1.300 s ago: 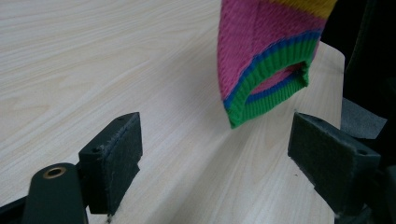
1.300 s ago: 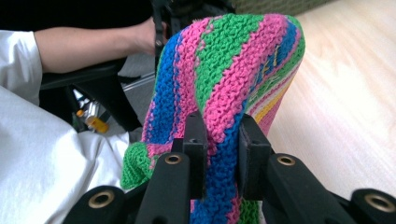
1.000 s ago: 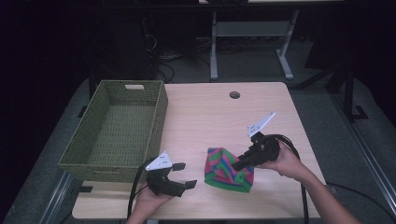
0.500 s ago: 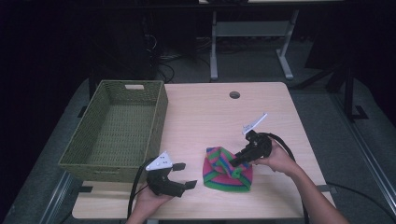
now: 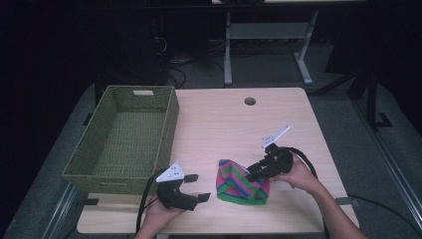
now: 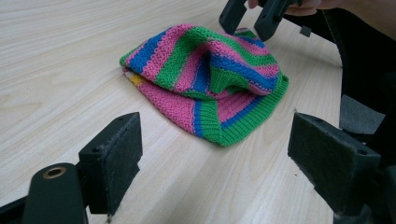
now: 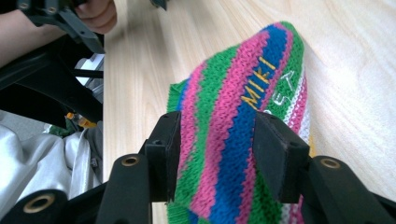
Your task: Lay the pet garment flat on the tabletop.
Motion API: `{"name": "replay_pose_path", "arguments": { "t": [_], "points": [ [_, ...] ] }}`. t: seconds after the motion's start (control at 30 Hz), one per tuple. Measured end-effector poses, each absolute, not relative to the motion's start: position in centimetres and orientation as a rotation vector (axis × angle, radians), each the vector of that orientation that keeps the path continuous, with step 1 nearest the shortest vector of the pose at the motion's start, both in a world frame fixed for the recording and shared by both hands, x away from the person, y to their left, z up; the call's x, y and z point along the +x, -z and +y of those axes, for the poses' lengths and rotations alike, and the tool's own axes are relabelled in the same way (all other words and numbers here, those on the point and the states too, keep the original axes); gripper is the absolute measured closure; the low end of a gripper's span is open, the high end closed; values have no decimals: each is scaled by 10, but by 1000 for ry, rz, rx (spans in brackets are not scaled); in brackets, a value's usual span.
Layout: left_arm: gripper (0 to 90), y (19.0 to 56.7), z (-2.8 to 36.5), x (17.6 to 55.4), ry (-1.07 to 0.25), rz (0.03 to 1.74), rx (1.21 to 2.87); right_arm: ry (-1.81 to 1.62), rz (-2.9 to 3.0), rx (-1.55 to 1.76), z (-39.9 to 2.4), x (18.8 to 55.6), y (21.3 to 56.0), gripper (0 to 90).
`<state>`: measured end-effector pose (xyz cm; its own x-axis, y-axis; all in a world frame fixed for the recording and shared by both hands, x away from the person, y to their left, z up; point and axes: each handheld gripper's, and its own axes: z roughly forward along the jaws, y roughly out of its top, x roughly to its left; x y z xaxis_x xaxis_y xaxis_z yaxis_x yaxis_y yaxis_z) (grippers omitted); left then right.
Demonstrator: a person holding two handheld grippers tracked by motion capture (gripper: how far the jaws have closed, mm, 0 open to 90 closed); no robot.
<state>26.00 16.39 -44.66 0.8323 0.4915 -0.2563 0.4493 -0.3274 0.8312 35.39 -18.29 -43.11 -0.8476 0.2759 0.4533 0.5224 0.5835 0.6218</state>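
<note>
Near the table's front edge, right of centre, lies the striped pink, green and blue knitted hat (image 5: 241,181); my right gripper (image 7: 217,140) has just been opening, jaws half apart astride a raised fold; my left gripper (image 6: 224,154) waits beside it, jaws wide, empty.

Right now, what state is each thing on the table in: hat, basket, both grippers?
Knitted hat: crumpled, lying on the table, outside the basket.
Basket: upright, empty.
Right gripper: jaws have just been opening, hat fabric between them, pads astride a raised fold without clearly pinching it.
Left gripper: open, nothing between the jaws, short of the hat.
</note>
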Motion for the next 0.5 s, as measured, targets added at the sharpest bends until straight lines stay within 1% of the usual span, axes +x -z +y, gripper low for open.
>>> {"name": "replay_pose_path", "arguments": {
  "t": [0.13,0.23,0.3,0.5],
  "points": [
    [175,446,164,260,-52,698,1965,1172,-2528,-639,-187,345,420,509],
    [176,446,164,259,-52,698,1963,1217,-2555,-592,-189,331,408,526],
    [175,446,164,259,-51,699,1962,1222,-2562,-581,-189,329,407,529],
    [176,447,162,259,-47,699,1968,1174,-2643,-512,-180,306,406,561]
  ]
}}
